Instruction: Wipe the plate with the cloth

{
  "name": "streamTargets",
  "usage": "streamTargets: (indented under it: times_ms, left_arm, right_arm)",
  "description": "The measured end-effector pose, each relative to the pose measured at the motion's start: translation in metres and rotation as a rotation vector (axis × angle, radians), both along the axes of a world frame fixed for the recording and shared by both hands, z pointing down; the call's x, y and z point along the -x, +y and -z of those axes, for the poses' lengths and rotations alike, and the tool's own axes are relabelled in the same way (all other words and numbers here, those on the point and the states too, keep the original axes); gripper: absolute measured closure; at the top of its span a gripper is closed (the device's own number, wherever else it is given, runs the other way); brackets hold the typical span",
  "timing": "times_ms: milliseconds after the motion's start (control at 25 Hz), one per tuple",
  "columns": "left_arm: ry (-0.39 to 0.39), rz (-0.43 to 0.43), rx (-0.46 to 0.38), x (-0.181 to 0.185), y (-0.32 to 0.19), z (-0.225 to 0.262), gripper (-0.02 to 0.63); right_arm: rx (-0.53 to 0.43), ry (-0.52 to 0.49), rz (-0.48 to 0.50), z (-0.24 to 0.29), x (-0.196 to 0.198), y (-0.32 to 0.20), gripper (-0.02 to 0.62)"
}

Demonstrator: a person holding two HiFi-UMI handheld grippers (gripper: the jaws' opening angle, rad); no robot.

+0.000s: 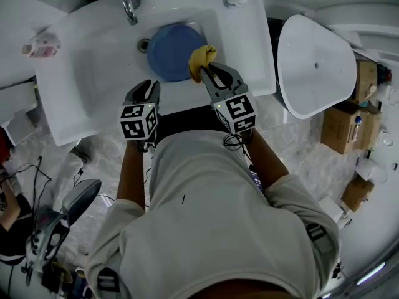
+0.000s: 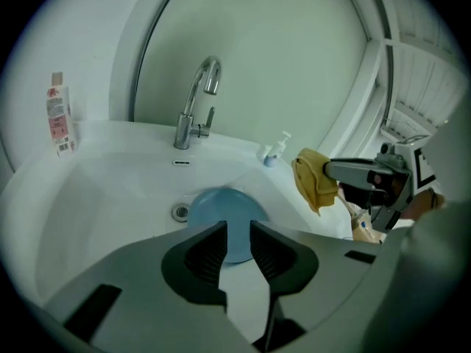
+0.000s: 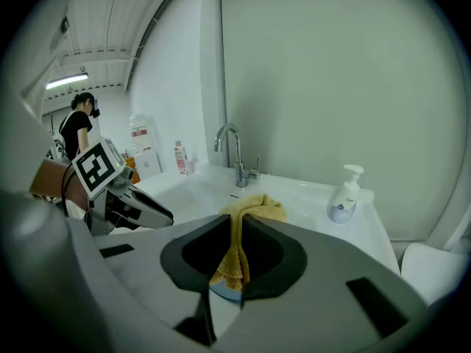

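Pinching the yellow cloth (image 1: 201,58) so it dangles free for wiping, the right claw (image 1: 209,68) hovers over the blue plate (image 1: 169,52) lying in the sink (image 1: 93,73) just beneath it, while the left claw (image 1: 148,87), slightly spread and empty, hangs alongside, apparently ready to steady the plate.

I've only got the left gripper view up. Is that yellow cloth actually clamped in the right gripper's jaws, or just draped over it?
Observer: Clamped. The right gripper view shows the right gripper shut on the cloth, with a fold hanging below the jaws.
Operator: From above, where's the cloth against the plate?
Observer: In the head view it overlaps the right edge of the plate. Whether they touch can't be judged there.
Operator: And my own gripper?
Observer: The left gripper is near the front edge of the sink, short of the plate.
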State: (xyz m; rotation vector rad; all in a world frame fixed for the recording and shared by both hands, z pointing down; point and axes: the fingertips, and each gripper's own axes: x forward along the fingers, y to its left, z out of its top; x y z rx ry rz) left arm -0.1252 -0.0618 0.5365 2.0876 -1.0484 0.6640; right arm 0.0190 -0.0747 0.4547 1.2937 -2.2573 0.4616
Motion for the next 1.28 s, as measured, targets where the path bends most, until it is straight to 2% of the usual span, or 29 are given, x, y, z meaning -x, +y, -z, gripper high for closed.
streamTargets:
  times_ms: [80,200,480,680,840,1280]
  left_arm:
    - [-0.041,-0.005,0.012,0.003,-0.008,-0.015,0.497]
    - [-0.056,0.031,0.045,0.005,-0.02,-0.033,0.497]
    - [0.009,0.148,0.182,-0.011,-0.028,-0.062,0.497]
    - [-0.05,0.195,0.24,-0.018,-0.029,-0.081,0.497]
    - [-0.068,0.277,0.271,-0.021,-0.045,-0.103,0.497]
    - [-0.088,0.273,0.345,-0.012,-0.046,-0.141,0.497]
  right_arm:
    - [0.023,0.01,0.004,-0.012,-0.002,-0.005,0.548]
    - [0.05,0.011,0.013,-0.028,-0.008,-0.017,0.548]
    - [0.121,-0.035,0.075,-0.055,-0.013,-0.046,0.548]
    - [0.131,-0.082,0.147,-0.065,-0.014,-0.063,0.548]
    - [0.143,-0.075,0.21,-0.081,-0.015,-0.081,0.548]
    - [0.175,-0.05,0.201,-0.089,-0.02,-0.087,0.548]
